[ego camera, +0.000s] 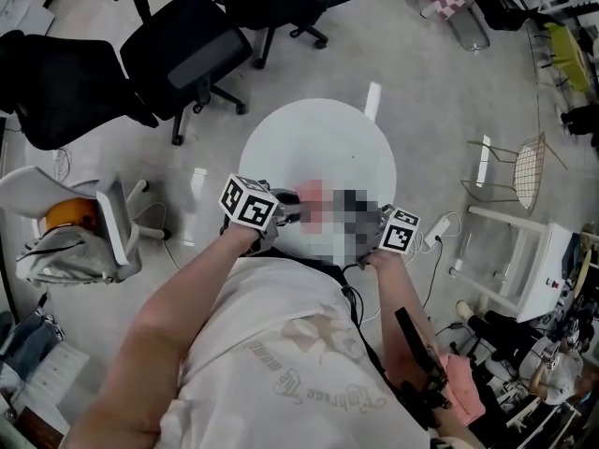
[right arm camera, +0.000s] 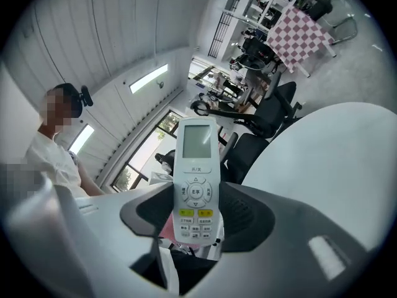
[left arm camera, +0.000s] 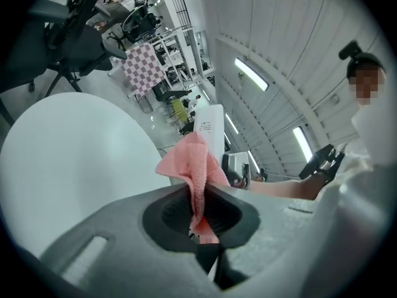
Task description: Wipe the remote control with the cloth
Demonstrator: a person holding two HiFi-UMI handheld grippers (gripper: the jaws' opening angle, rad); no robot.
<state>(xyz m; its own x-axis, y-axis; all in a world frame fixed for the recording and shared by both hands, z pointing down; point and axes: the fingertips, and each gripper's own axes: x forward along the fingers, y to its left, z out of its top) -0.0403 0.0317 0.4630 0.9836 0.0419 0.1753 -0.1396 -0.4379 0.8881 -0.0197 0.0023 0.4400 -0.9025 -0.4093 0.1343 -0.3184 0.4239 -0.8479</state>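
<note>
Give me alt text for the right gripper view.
The right gripper grips a white remote control, screen end up, buttons facing the camera. A white round table lies at right, black office chairs beyond.

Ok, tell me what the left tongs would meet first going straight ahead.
Most likely the remote control, upright in the right tongs just beyond the cloth that the left tongs pinch; depth is unclear.

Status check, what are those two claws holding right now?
Left gripper shut on pink cloth. Right gripper shut on remote control, screen end out. Both at round table near edge; nothing seen in the way.
</note>
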